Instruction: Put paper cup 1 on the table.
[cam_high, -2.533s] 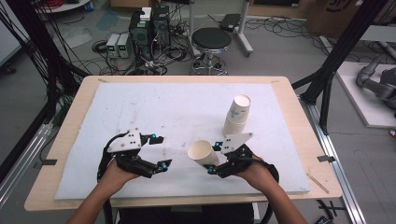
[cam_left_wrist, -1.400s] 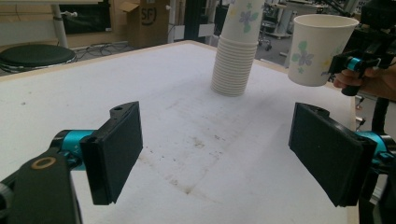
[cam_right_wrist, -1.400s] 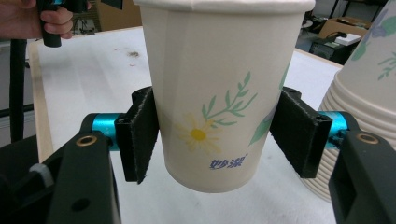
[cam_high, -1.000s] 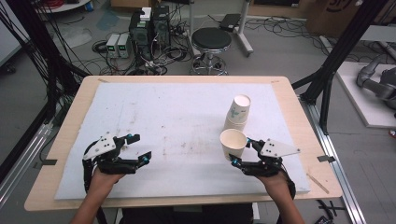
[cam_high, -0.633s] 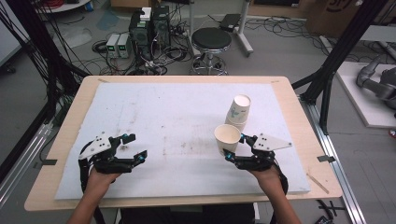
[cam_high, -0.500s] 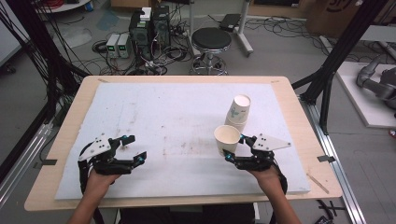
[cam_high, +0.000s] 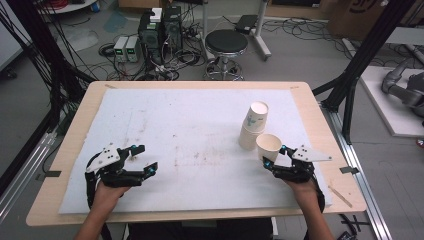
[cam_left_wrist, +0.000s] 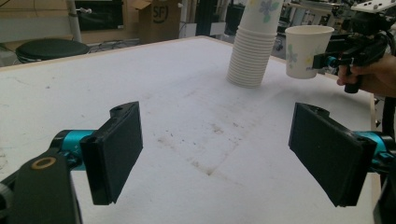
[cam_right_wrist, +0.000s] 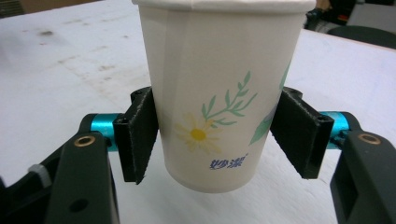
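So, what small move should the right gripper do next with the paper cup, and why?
Probably lower the paper cup straight down onto the white mat, then open fully. The right gripper holds it upright, apparently just off the mat, beside the stack of cups, and its jaws have just been opening a little with the cup between the pads.

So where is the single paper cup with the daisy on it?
The white flower-printed paper cup sits upright between the jaws of the right hand-held gripper, on the table's right side, just in front of the tall stack of paper cups.
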